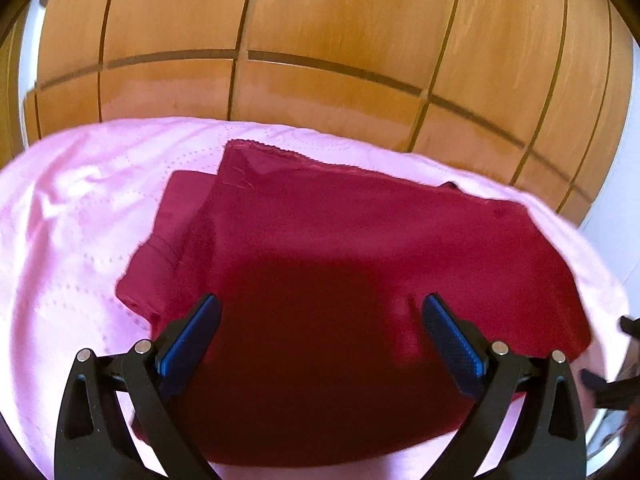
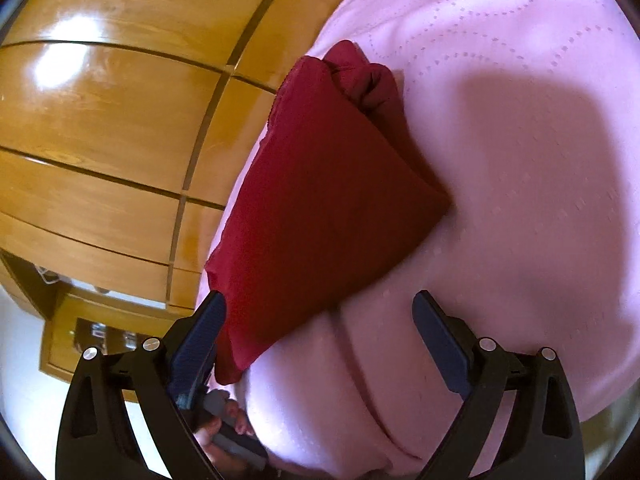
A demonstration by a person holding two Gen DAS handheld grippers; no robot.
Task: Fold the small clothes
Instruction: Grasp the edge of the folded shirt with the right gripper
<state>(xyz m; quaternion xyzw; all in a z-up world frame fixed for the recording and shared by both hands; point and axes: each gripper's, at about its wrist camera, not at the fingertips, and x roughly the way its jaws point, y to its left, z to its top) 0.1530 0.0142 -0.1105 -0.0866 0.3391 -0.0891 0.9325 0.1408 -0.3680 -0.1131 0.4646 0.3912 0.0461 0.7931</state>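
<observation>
The left gripper [image 1: 320,312] hangs with its jaws spread wide and nothing between them, poised over the near half of the dark red garment [image 1: 340,272], probably to choose a fresh edge for another fold. The right gripper [image 2: 318,312] is likewise wide and empty; the garment's [image 2: 320,200] near corner lies by its left finger, the rest reaching ahead. Beneath spreads the pink quilted cover [image 2: 520,200], giving a flat surface, with wooden panelling [image 1: 320,40] beyond.
</observation>
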